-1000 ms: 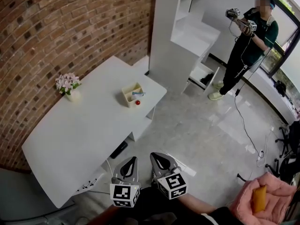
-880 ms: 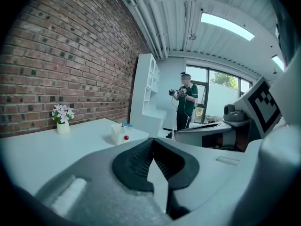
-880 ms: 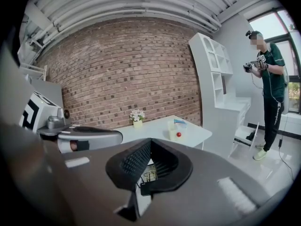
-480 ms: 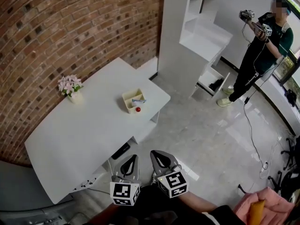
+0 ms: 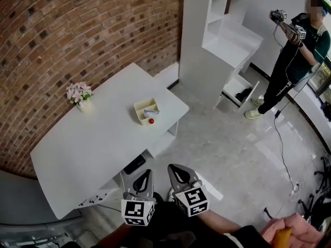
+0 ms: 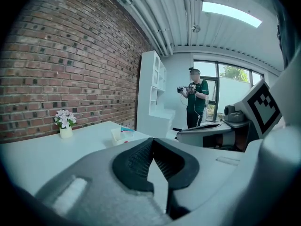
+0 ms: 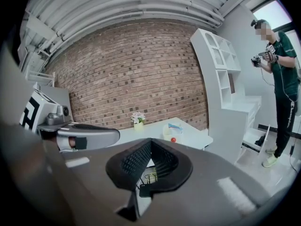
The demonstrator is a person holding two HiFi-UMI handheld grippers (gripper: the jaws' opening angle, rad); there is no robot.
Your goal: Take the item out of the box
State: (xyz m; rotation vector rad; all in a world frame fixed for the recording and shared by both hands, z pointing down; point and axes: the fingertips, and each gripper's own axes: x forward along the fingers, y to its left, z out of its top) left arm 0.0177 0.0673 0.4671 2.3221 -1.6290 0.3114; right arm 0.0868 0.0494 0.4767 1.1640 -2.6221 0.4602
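Left gripper [image 6: 151, 140]: jaws pressed together, nothing between them.
Right gripper [image 7: 150, 141]: jaws pressed together, empty.
Box [image 5: 144, 109]: cream, open-topped, on the white bench [image 5: 93, 138], well ahead of both jaws.
Item [image 5: 152, 111]: pale blue, inside the box; too small to tell its long axis or heading.
Red ball [image 5: 151, 121]: just beside the box, on the side nearer the jaws.
Hidden: the box's interior, in both gripper views.
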